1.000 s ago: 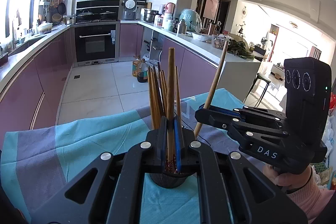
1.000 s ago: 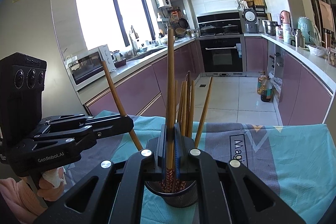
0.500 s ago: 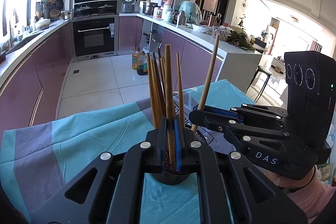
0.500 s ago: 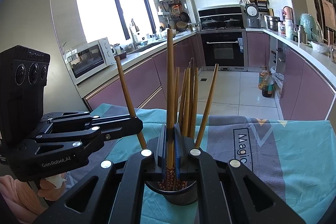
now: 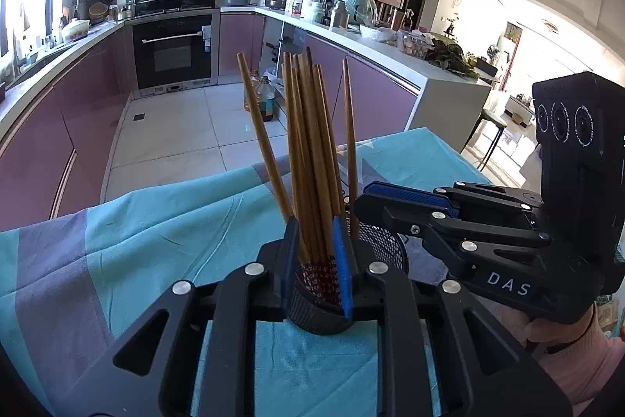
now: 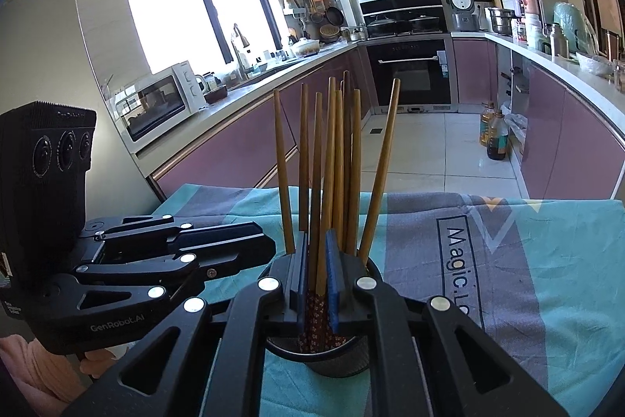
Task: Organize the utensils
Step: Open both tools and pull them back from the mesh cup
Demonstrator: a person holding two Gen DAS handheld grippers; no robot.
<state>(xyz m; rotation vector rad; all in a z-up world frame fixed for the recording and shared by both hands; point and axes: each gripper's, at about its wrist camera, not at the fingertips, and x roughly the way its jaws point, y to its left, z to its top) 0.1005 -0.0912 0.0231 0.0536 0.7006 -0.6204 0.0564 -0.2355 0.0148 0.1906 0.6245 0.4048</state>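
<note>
A black mesh holder (image 5: 312, 315) (image 6: 340, 358) stands on the teal and grey tablecloth (image 5: 156, 241) (image 6: 547, 280) with several wooden chopsticks (image 5: 308, 151) (image 6: 336, 163) upright in it. My left gripper (image 5: 314, 260) hangs just over the holder's rim. Its jaws are opening, and the chopsticks stand in the gap without being pressed. My right gripper (image 6: 317, 268) is over the same holder from the other side, jaws opening, with one chopstick loose between the blue pads. Each gripper shows in the other's view: the right gripper (image 5: 361, 206) and the left gripper (image 6: 269, 249).
A hand in a pink sleeve (image 5: 578, 350) holds the right gripper. The table's far edge (image 5: 273, 163) drops to a tiled kitchen floor, with purple cabinets, an oven and worktops beyond. The cloth carries printed lettering (image 6: 461, 268) to the right of the holder.
Both grippers came down toward the holder, and their jaws went from shut on one tall chopstick each to parted. Those chopsticks now stand lower, among the others in the holder.
</note>
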